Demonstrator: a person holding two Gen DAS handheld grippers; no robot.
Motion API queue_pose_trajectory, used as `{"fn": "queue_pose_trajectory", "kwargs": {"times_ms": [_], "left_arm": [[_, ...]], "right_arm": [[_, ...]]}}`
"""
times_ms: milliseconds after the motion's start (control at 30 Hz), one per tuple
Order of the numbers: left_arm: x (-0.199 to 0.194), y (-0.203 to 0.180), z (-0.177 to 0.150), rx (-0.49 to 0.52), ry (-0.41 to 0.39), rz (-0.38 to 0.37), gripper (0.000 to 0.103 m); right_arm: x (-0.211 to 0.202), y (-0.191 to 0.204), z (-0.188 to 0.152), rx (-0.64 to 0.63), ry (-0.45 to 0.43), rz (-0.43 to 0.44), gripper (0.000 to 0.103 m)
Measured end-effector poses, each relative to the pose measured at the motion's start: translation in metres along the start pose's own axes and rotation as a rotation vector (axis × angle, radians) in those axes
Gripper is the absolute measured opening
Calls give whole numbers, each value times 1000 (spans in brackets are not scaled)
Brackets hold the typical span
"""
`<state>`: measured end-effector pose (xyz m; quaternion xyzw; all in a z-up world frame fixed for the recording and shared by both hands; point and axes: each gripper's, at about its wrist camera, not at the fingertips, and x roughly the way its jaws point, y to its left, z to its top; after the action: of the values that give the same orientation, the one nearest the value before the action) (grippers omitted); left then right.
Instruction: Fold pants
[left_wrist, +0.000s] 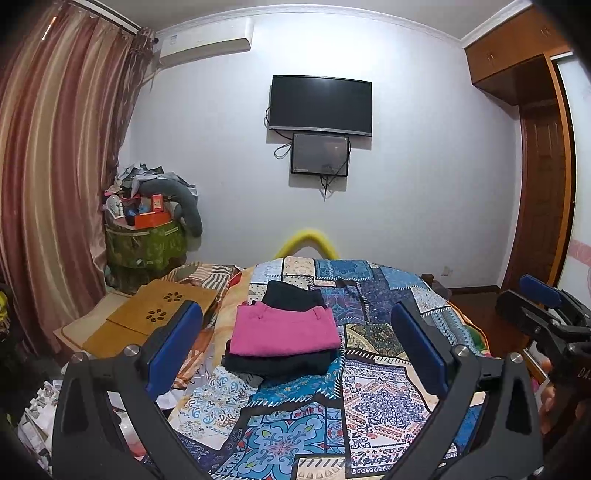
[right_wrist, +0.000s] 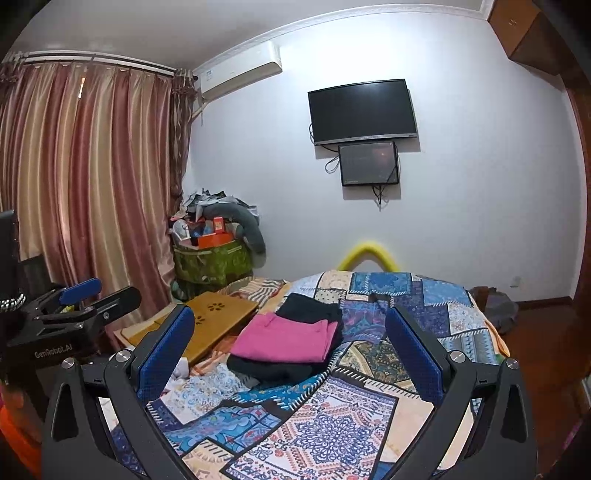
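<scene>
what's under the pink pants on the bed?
Under the pink pants lies a folded black garment, its edge showing in front and more black cloth behind, all on the patchwork bedspread. How many black pieces is hidden.

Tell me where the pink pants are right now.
The folded pink pants lie mid-bed on the patchwork quilt, stacked on black clothing, centred between both open grippers' fingers in each wrist view.

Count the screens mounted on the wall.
2. The large black television hangs high on the far wall; the smaller screen sits directly beneath it, cables dangling from both. Both look dark. None seems hidden elsewhere on the visible wall.
</scene>
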<state>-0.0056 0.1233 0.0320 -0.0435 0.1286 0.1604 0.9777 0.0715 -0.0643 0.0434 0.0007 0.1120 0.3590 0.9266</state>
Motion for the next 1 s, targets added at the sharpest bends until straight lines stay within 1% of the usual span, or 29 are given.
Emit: {"fn": "queue_pose_trajectory", "kwargs": {"times_ms": [667,833,1000], "left_arm": [[-1,-4,-3,19,-1,-21,103],[1,-4,-3,14,14,-41,103],[3,-5,-1,20,18,-45,103]], "right_arm": [[0,-7,-2,22,9,-11,103],[0,-7,-1,22,8,-11,103],[0,-8,-2,20,8,-12,103]]}}
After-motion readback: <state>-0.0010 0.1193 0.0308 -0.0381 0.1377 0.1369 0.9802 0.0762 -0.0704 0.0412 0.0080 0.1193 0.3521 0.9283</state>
